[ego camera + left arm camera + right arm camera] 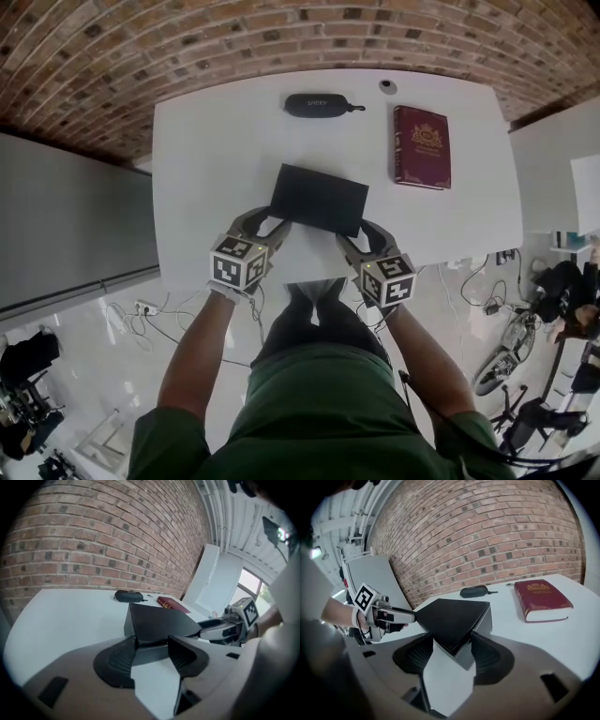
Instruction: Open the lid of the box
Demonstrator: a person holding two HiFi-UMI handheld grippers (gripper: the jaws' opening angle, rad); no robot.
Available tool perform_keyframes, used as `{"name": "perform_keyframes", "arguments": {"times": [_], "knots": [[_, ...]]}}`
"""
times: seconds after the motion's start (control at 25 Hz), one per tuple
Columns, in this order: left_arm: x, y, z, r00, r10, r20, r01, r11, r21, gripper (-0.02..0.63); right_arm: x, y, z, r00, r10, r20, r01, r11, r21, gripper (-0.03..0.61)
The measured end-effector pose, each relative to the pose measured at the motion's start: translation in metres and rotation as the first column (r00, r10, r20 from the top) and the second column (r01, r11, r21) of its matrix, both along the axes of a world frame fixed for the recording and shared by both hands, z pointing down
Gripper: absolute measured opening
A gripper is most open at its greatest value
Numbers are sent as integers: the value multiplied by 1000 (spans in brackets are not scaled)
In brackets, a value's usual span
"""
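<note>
Head view shows the person standing at the near edge of a white table (216, 141), both forearms stretched forward and angled inward, so that the two tools meet the near side of the box (319, 197) from either end. The left gripper (275, 221) sits at the box's near left corner and the right gripper (361, 231) at its near right corner, each pointing forward and down, marker cubes toward the person.

The box is black and flat and rests on the table just in from the near edge. Its lid is down, so nothing inside shows. In the left gripper view a paler band runs under the dark top at the corner.

Each gripper view shows the jaws partly apart with a box corner wedged between them. The pads lie against the two faces of that corner, so both tools grasp the box.

Farther back on the right lies a dark red book (421, 147), closed and flat, well apart from the box. A black oblong case (319, 105) lies near the far edge, with a brick wall (487, 536) behind the table.
</note>
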State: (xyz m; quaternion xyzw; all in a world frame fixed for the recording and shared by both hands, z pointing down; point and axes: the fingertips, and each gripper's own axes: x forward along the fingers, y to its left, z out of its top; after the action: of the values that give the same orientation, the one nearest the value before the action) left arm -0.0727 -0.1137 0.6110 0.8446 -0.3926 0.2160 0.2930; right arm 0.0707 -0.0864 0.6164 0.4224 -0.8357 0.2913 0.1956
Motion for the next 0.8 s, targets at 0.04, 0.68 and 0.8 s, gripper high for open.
{"name": "perform_keyframes", "arguments": {"times": [0.04,0.68,0.8], "knots": [[0,-1,0,1000,-4,-6,4,1000,-2,212,0,-1,0,1000,6,13,-6,1000,-11,248],[10,24,-2,979,126,161,-132,991,30,225,6,-2,-8,985,-111,-130,105,993,-51,299],[10,29,-2,972,147,182,-156,987,36,229,2,4,-9,980,-138,-145,131,990,-56,336]]}}
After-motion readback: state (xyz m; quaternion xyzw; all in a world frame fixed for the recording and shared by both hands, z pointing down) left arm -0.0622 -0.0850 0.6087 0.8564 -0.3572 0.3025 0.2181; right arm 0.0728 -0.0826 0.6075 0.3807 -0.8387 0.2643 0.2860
